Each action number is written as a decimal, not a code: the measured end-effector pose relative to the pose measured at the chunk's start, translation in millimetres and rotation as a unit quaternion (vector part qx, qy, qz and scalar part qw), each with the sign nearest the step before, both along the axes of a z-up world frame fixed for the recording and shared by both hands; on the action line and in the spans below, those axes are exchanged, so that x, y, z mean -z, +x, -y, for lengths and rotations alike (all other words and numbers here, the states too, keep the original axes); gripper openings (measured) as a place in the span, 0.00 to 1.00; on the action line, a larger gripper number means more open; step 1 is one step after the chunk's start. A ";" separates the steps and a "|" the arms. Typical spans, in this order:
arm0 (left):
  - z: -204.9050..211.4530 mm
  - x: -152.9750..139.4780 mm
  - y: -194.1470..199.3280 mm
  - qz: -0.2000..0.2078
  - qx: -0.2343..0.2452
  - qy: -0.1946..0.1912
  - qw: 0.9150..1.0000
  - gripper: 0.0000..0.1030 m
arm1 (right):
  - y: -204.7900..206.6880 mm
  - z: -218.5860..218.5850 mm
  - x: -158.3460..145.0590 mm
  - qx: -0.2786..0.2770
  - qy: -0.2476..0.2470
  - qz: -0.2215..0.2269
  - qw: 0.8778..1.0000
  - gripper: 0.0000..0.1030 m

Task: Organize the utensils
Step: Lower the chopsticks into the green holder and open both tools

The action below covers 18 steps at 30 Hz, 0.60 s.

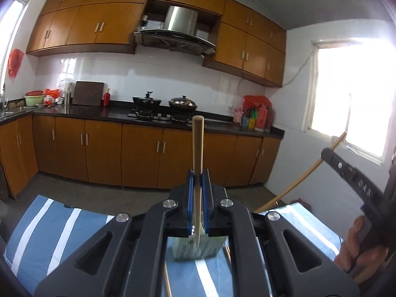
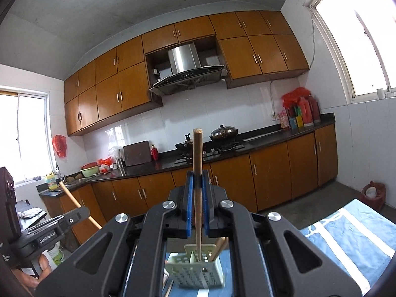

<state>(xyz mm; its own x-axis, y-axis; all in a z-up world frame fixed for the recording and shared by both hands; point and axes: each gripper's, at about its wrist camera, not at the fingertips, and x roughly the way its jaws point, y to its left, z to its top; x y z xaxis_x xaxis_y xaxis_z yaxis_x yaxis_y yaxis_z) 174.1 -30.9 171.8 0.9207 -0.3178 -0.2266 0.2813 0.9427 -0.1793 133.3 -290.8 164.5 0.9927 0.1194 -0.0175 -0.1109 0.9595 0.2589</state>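
You had each gripper pinching one chopstick upright: the left gripper (image 1: 198, 173) clamped a pale chopstick (image 1: 197, 143), the right gripper (image 2: 197, 174) a darker one (image 2: 197, 153). Both tips pointed down at 6 o'clock toward the holder (image 2: 195, 272) on the blue striped cloth (image 1: 49, 235), held steep, I'd judge, so they would drop in. Another stick (image 2: 220, 246) already leaned inside.
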 end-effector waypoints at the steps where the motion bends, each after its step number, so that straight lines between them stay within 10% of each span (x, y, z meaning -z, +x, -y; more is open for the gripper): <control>1: 0.8 -0.7 6.1 0.000 -0.007 -0.005 1.000 0.07 | 6.2 -1.4 1.3 0.000 0.001 -0.002 1.000 0.07; 18: 11.8 41.1 67.7 -0.023 -0.037 -0.011 0.999 0.07 | 62.3 -21.8 51.0 -0.017 -0.010 -0.089 0.996 0.07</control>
